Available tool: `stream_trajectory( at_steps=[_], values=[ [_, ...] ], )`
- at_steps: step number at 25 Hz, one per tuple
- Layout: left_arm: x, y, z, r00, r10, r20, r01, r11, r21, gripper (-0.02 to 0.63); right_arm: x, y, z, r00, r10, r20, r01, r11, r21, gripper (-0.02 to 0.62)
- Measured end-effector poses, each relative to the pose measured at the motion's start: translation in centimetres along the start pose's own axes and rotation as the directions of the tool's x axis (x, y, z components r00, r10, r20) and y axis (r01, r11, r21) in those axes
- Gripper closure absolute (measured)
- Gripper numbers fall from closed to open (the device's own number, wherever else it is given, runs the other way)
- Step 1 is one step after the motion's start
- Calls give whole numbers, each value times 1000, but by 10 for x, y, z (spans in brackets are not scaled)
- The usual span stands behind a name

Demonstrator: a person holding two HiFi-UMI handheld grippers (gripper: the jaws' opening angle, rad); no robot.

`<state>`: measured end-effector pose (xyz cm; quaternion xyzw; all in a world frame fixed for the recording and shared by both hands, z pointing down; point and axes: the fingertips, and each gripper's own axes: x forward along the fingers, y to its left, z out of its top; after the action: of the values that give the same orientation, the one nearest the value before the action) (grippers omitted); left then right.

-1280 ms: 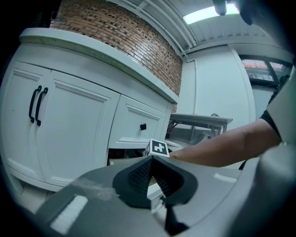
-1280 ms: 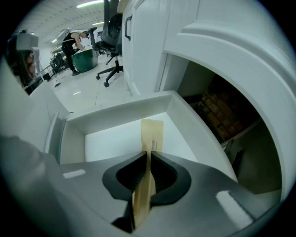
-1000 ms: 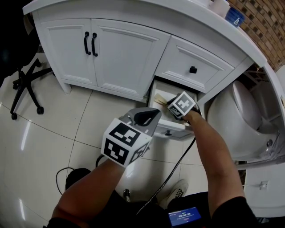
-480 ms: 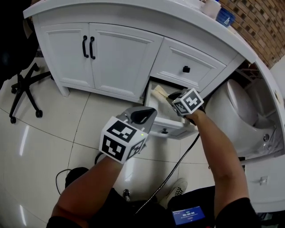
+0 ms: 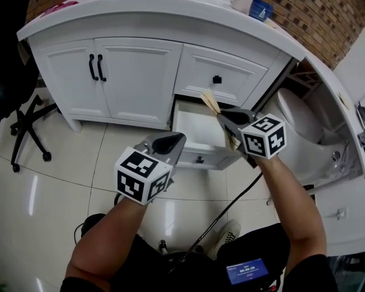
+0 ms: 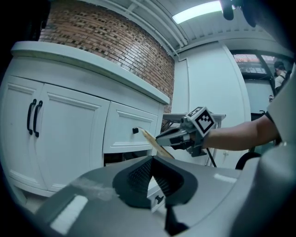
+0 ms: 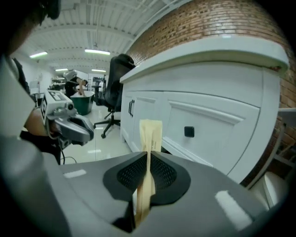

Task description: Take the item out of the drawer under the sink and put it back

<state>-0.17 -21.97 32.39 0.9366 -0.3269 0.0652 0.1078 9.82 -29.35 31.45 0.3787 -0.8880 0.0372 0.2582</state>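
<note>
Broadly, the frame is filled by the white vanity (image 5: 137, 74), with its double doors shut. The lower drawer (image 5: 197, 128) under the sink stands pulled out, and its white floor looks bare. It is judged to be left open so the item can go back in.

The right gripper (image 5: 221, 116) is held above the drawer's far right corner. Its jaws are clamped on the item (image 5: 208, 101), a flat tan strip that looks like paper. The strip is pinched near mid-length, and its upper end stands clear of the pads. The item is therefore out of the drawer, in the air, tilted toward the upper drawer face. The mid-length grip is judged to stop the thin strip drooping.

The left gripper (image 5: 171, 141) hangs near the drawer front, its jaws closed together on nothing. It is probably placed there to steady or push the drawer.

No print is made out on the item. The label on the blue container (image 5: 261, 8) on the countertop is too small to read, as is the text on the small screen (image 5: 246, 271). The marker cubes carry only black-and-white squares.
</note>
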Motion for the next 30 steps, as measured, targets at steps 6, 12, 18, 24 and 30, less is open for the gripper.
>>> stream_trajectory(
  at_steps=[6, 12, 18, 24, 30],
  values=[
    [0, -19, -6, 1000, -28, -7, 28, 1000, 8, 600, -72, 24, 24, 981, 1, 196, -26, 992, 123, 571],
    [-1, -31, 5, 998, -53, 33, 53, 998, 18, 600, -119, 46, 19, 965, -4, 263, -46, 982, 185, 571],
    [-1, -35, 10, 998, -44, 44, 43, 999, 23, 600, -134, 46, -14, 965, -32, 260, -36, 966, 255, 571],
    [-6, -35, 13, 998, -32, 48, 29, 998, 54, 600, -136, 41, -25, 959, -50, 278, -38, 952, 303, 571],
    [-6, -37, 12, 999, -31, 41, 28, 997, 65, 600, -136, 43, -29, 960, -55, 274, -35, 949, 313, 569]
  ],
)
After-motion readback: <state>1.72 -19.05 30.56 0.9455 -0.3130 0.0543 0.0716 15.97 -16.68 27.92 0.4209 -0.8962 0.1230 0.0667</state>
